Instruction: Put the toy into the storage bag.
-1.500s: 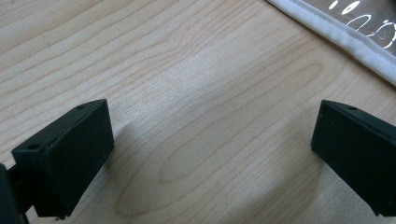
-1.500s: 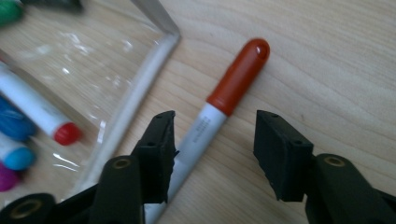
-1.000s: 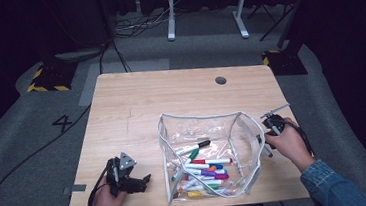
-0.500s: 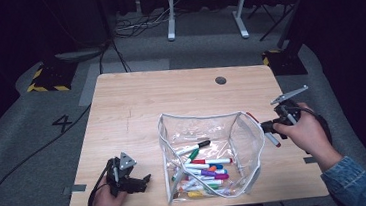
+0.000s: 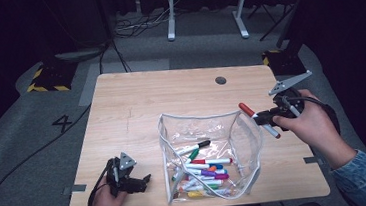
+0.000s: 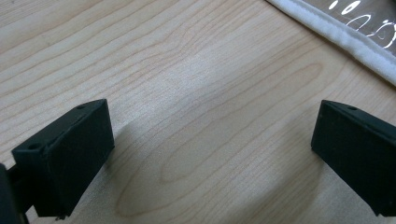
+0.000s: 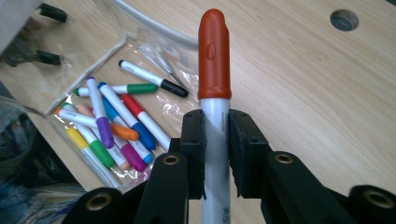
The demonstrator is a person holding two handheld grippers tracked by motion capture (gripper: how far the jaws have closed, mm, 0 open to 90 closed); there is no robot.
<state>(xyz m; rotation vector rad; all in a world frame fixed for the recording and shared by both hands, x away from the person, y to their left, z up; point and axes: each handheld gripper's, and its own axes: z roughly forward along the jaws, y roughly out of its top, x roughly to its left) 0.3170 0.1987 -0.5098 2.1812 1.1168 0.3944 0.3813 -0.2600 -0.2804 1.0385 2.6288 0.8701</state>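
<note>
High view is showing a clear plastic pouch point(image 5: 210, 156) lying open in the lower middle of the frame on a wooden table point(image 5: 170, 99), with a heap of coloured markers point(image 5: 202, 174) resting inside it. At centre right, the right gripper point(image 5: 265, 120) is clenching a red-capped marker point(image 5: 258, 120) by its white barrel, just beside the pouch's right wall and above the tabletop. Right gripper view is showing that marker point(image 7: 215, 93) standing upright between the closed jaws, the pouch's markers point(image 7: 112, 126) lying at left. At lower left of the high view, the left gripper point(image 5: 145, 179) is resting near the table's front edge, jaws spread wide and holding nothing; left gripper view is showing bare wood between them and the pouch's white edge point(image 6: 345, 42) at upper right. A round cable hole point(image 5: 220, 80) is sitting near the far edge, amid open tabletop.
</note>
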